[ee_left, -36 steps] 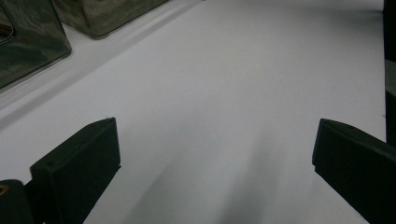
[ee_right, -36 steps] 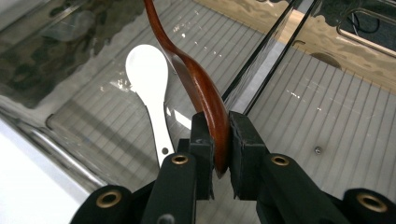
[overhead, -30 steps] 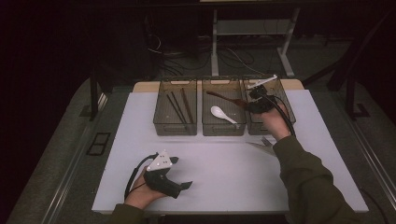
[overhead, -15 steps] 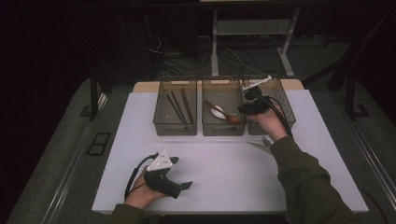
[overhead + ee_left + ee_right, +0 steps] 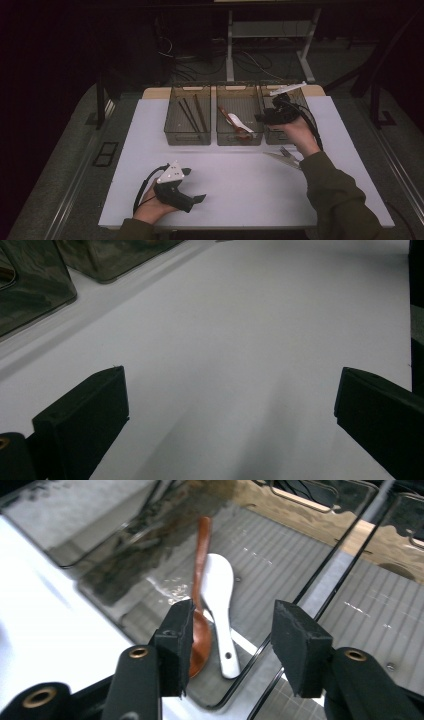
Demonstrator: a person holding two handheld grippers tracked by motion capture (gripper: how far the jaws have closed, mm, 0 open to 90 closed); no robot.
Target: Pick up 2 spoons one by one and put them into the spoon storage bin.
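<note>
Evidently the sorting had reached the moment of letting go: the right gripper (image 5: 263,118) hung at the right edge of the middle bin (image 5: 240,140), its jaws having just been opening, nothing between them. The brown wooden spoon (image 5: 199,600) lay inside that bin, touching the white ceramic spoon (image 5: 221,611). The left gripper (image 5: 196,199) rested near the table's front edge, well short of the bin, jaws spread and empty. Next, I judged, came the clear utensil (image 5: 285,156) lying just in front of the bins.
</note>
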